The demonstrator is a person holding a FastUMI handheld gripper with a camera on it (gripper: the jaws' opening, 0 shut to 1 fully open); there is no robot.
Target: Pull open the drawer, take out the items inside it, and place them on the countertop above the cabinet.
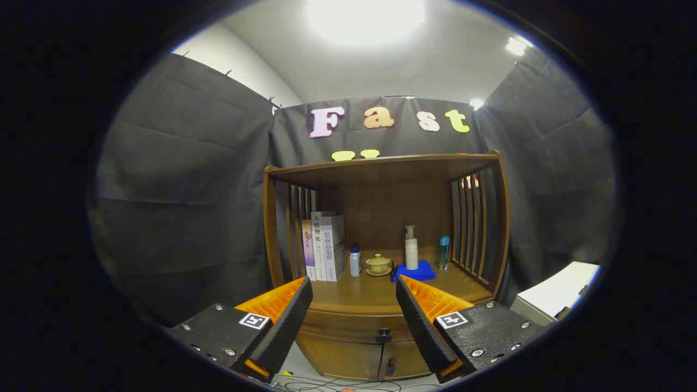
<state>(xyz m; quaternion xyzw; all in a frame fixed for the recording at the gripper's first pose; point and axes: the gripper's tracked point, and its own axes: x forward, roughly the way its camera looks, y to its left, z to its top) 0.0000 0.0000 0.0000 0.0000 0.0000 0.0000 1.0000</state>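
Note:
A wooden cabinet (pixel 381 179) with a slatted open shelf stands ahead of me. Its countertop (pixel 359 291) lies just beyond my fingers. Below it the drawer (pixel 348 321) sits closed, with a small dark knob (pixel 384 332) between my fingertips and some way ahead. My gripper (pixel 354 321) is open, the fingers wide apart with nothing between them. The drawer's contents are hidden.
On the countertop stand several books (pixel 325 246) at the left, a small white bottle (pixel 355 260), a lidded tea cup on a saucer (pixel 378 265), a pump bottle (pixel 411 249) on a blue pad (pixel 416 271) and a teal bottle (pixel 444 251). Lower cabinet doors (pixel 359 359) sit under the drawer. A white box (pixel 555 296) stands at the right; cables lie on the floor.

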